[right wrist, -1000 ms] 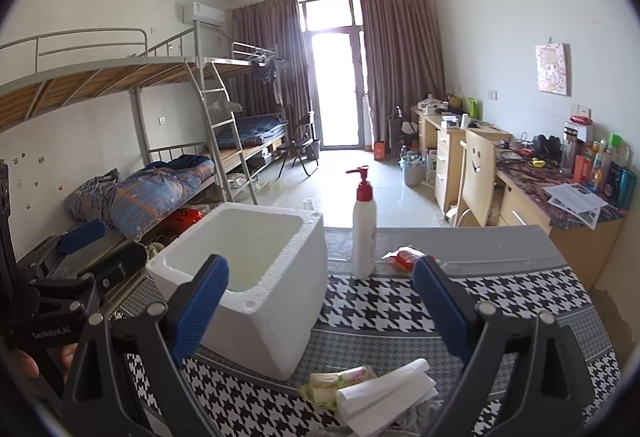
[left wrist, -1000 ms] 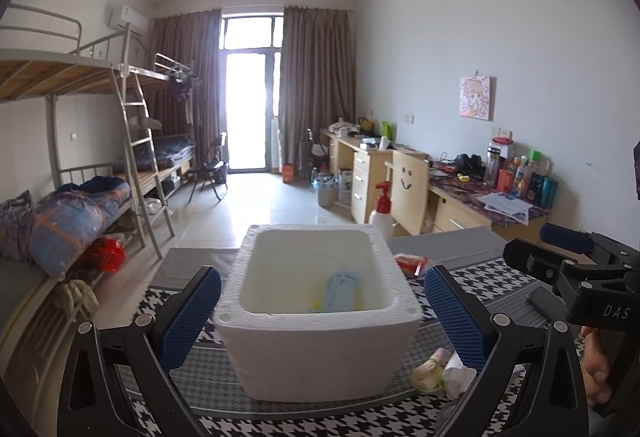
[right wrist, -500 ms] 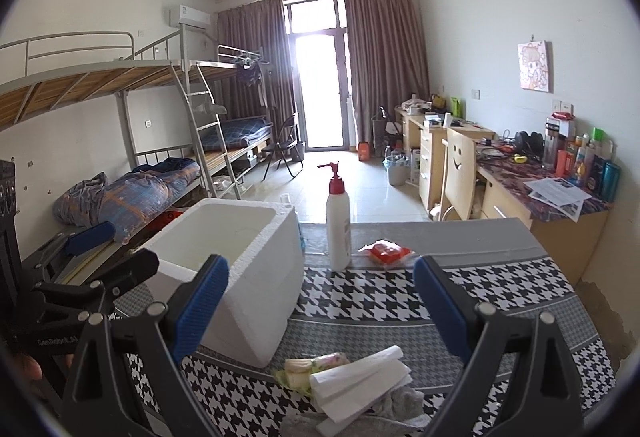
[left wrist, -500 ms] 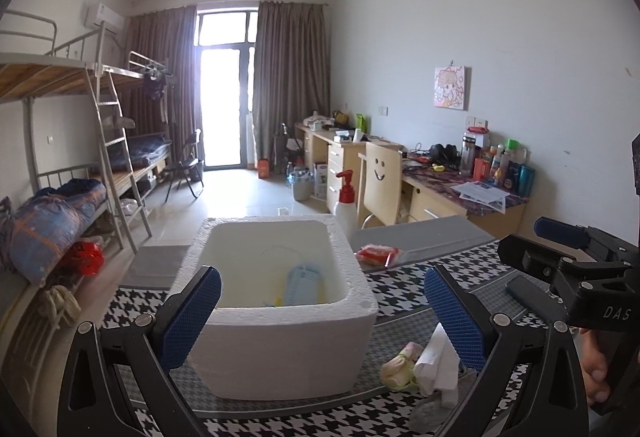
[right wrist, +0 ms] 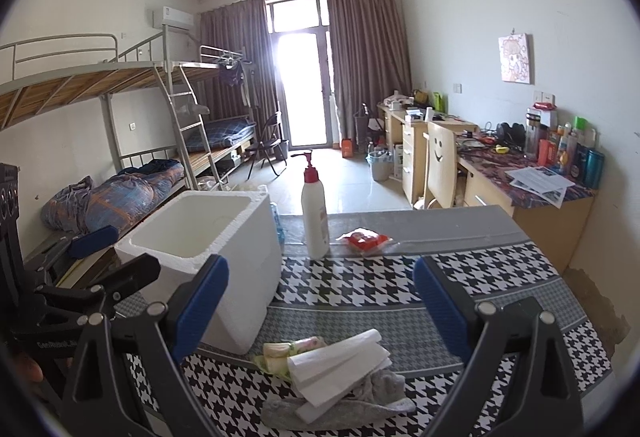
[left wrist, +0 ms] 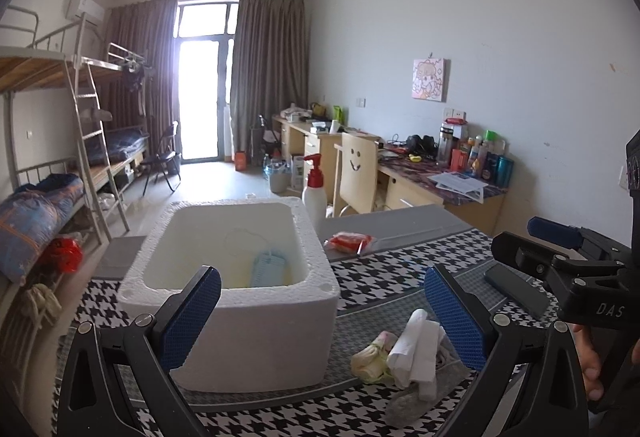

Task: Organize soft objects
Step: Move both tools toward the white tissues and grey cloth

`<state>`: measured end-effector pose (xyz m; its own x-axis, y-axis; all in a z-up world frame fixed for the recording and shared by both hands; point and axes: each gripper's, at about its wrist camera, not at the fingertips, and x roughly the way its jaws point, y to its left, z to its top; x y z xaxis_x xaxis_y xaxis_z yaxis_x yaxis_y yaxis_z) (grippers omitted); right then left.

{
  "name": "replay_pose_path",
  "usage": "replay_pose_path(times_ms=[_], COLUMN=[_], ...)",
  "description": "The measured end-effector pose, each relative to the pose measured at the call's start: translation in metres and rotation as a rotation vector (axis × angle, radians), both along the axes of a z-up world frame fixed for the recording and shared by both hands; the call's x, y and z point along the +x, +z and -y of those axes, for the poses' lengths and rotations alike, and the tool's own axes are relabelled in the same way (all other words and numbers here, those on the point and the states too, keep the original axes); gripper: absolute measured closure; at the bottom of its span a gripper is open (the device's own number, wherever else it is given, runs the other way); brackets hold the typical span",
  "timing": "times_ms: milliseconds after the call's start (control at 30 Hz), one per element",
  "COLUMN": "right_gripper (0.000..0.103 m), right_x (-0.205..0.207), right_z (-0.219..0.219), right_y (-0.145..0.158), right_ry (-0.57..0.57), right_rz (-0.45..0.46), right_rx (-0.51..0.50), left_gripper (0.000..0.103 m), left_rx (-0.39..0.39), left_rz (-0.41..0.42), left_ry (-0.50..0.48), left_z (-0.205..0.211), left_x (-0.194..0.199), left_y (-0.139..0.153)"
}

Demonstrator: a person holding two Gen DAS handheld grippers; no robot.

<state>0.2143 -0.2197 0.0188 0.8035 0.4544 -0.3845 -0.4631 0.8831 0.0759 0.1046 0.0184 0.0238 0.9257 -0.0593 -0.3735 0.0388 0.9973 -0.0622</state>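
One blue item (left wrist: 267, 269) is already boxed; folded cloths (right wrist: 340, 369) are left below the wide-open, empty right gripper (right wrist: 320, 301).

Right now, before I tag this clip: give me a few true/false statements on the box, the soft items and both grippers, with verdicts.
1. The foam box holds a light blue item. True.
2. The left gripper is shut on the white folded cloth. False: its jaws stand open and hold nothing.
3. The white folded cloth lies on a grey cloth on the table, outside the box. True.
4. The pump bottle lies on its side. False: it stands upright.
5. The right gripper holds the red packet. False: it is open, and the packet lies farther back on the table.
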Motion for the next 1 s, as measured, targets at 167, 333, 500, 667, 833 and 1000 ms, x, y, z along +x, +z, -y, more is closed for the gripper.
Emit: replay_pose_path(times_ms=[167,333,500,667,833,1000], right_gripper=[0.007,0.007,0.007,0.007,0.007,0.007], right_x=[0.002,0.003,0.001,0.002,0.004,0.006], right_z=[0.006,0.01,0.016,0.02,0.027,0.03], right_y=[-0.009,-0.017,-0.025,-0.034,-0.043,-0.053], right_ry=[-0.012,-0.026,-0.024,-0.032,-0.045,-0.042], right_rz=[-0.019,-0.019,-0.023,-0.038,-0.059,-0.079], right_rx=[0.005,-0.005,-0.005,-0.008,-0.015,-0.029], left_gripper=[0.001,0.001,0.001,0.001,0.001,0.001], left_rx=[-0.009,-0.008,-0.003,0.002,0.017,0.036], left_rz=[-0.026,-0.045,-0.062,-0.08,-0.082,-0.087], left_ry=[-0.011,-0.031,-0.046,-0.068,-0.086,-0.106], left_z=[0.005,0.01,0.014,0.02,0.027,0.034], left_x=[0.005,0.006,0.009,0.012,0.014,0.018], left_y=[-0.008,-0.017,-0.026,-0.033,-0.038,-0.042])
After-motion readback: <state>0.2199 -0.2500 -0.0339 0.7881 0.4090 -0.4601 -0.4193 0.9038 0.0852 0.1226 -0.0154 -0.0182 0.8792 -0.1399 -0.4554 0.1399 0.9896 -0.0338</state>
